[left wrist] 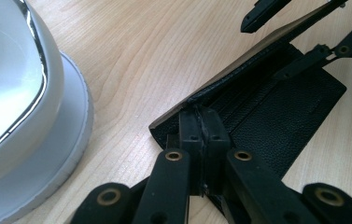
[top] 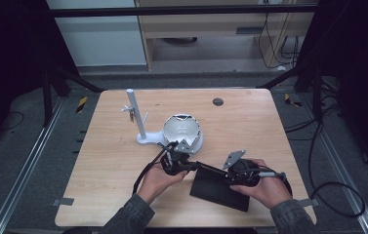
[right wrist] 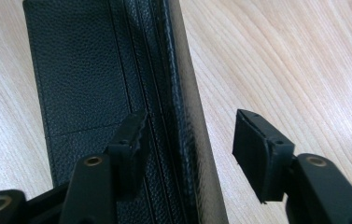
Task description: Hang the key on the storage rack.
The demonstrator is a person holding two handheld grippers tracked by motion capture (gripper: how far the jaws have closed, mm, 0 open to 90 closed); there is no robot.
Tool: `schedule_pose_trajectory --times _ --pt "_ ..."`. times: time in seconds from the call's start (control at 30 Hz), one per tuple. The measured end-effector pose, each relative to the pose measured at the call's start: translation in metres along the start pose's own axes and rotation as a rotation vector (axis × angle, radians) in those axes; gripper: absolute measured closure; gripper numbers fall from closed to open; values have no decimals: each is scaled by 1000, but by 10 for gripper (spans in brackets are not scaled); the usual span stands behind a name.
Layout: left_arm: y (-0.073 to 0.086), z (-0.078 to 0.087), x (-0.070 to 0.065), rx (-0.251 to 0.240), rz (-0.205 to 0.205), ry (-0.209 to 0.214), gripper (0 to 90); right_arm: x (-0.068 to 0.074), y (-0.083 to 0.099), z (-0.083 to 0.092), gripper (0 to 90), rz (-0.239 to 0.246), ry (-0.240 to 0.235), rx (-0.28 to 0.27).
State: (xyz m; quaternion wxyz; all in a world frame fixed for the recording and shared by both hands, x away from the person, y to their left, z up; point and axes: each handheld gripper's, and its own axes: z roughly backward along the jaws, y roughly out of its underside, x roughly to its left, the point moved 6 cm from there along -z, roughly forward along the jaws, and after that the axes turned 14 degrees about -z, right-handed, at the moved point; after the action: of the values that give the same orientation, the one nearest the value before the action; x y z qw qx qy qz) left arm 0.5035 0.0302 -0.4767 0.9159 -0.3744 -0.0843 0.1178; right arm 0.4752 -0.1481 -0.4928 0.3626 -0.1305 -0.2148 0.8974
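A black leather wallet (top: pixel 218 187) lies opened on the wooden table (top: pixel 250 126) near its front edge, with one flap raised on edge. My left gripper (left wrist: pixel 204 128) is shut on the near corner of that raised flap (left wrist: pixel 257 49), and it sits at the wallet's left end (top: pixel 191 165) in the high view. My right gripper (right wrist: pixel 190 135) straddles the flap's (right wrist: pixel 185 84) other end. Its jaws stand apart, the left pad (right wrist: pixel 129 140) beside the inner leather (right wrist: pixel 80 74) and the right pad (right wrist: pixel 257 149) off the flap over bare wood. In the high view the right gripper (top: pixel 228 178) reaches in from the right.
A white bowl-shaped object on a round base (top: pixel 182 129) stands just behind the left gripper, close at the left (left wrist: pixel 24 116) in the left gripper view. A white post on a stand (top: pixel 136 117) rises to its left. A dark round spot (top: pixel 217 102) marks the table's far side.
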Motion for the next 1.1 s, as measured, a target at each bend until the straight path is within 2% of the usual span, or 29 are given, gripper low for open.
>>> schedule_pose_trajectory --times 0.4,0.5,0.57,0.6,0.63,0.67,0.7,0.73,0.8,0.83,0.87,0.9,0.93,0.97,1.03,1.1 --pt "0 0 0 2 1 6 886 2 -1 -9 589 35 11 47" --pt "-1 1 0 -10 8 2 879 2 -1 -10 663 48 18 54" --pt "-1 1 0 -17 18 -1 862 2 0 -11 755 65 29 51" --pt "-2 2 0 -16 17 -5 819 1 0 -9 816 80 47 37" --pt "-2 4 0 -20 18 -18 819 1 0 -9 816 80 47 37" --pt "-2 6 0 -20 13 -32 699 0 0 -7 836 85 50 26" --pt "-2 8 0 -26 11 -52 632 0 1 -5 840 85 53 20" --pt "-3 10 1 -27 8 -66 632 0 1 -5 840 85 53 20" --pt "-2 18 2 -36 -4 -100 494 -2 2 -1 842 87 54 -2" --pt "-3 19 3 -45 -4 -102 333 -4 2 6 843 71 56 -38" --pt "-3 22 3 -53 -9 -102 333 -4 2 6 843 71 56 -38" --pt "-3 23 3 -64 -16 -99 289 -6 2 11 843 64 60 -62" --pt "-4 25 3 -78 -25 -98 203 -9 0 21 843 53 62 -107" --pt "-5 27 3 -99 -36 -100 170 -11 -1 26 843 43 64 -128" --pt "-7 29 2 -123 -59 -100 148 -13 -2 31 843 40 64 -149" --pt "-10 31 3 -142 -51 -104 139 -15 -3 40 843 29 67 -186"
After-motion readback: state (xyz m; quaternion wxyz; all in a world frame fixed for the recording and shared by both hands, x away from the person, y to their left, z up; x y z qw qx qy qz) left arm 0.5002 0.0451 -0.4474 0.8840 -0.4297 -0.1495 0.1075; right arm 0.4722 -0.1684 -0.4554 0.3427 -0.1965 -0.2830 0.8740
